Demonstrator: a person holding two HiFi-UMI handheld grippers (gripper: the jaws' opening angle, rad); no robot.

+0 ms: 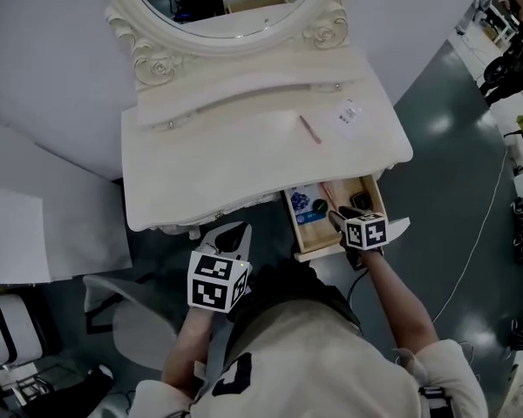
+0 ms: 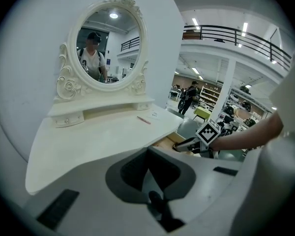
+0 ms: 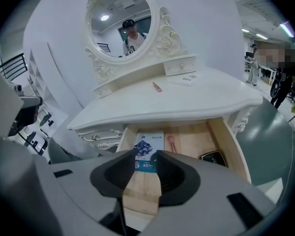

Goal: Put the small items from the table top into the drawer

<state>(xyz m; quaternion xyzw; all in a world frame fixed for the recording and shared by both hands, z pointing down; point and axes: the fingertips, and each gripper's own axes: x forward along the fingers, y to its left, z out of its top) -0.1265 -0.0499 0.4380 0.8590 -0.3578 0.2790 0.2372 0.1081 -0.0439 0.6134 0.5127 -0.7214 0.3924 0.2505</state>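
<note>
Pink stick (image 1: 310, 130), lying slantwise, and white packet (image 1: 349, 114) are seen on the table (image 1: 209, 168), beyond the open drawer (image 1: 291, 225). The right gripper (image 1: 347, 219), the nearer one, is held over the drawer, jaws apart and empty; the left gripper (image 1: 234, 235) has its jaws together.

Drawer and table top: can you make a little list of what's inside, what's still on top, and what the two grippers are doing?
Drawer: open
In drawer: blue packet, pink item, black case
On table: pink stick, white packet
Left gripper: shut, empty
Right gripper: open, empty, over the drawer
</note>
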